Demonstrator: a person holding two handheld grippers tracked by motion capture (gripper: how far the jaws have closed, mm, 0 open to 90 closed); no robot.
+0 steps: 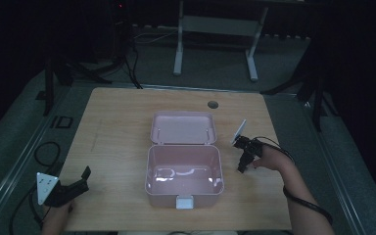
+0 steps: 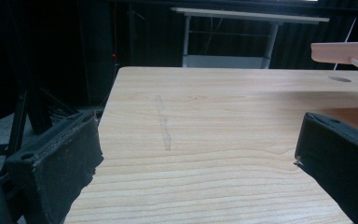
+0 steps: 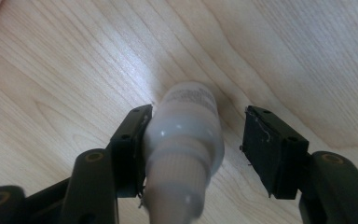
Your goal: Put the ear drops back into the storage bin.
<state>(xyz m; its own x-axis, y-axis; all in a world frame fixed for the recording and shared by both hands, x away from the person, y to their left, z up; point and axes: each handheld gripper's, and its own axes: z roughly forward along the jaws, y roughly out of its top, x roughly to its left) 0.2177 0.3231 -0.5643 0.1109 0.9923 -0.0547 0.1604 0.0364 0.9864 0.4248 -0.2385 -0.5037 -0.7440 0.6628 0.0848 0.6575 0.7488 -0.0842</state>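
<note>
An open pink plastic box [image 1: 150, 166] sits mid-table, its lid [image 1: 182, 128] folded back flat behind it and its inside bare. Right of the box my right gripper [image 1: 243, 164] points down at the table. In the right gripper view a small white bottle [image 3: 186, 128] stands between the jaws of my right gripper [image 3: 196, 115]: it touches the left jaw, and a gap separates it from the right jaw. My left gripper [image 1: 81, 178] rests near the front left corner, open [image 2: 198, 135], with bare wood between its jaws.
The wooden table [image 1: 117, 127] has a round cable hole [image 1: 213, 104] near its far edge. A corner of the pink lid [image 2: 345, 51] juts into the left gripper view. Stands and a white frame [image 1: 215, 24] sit on the floor beyond.
</note>
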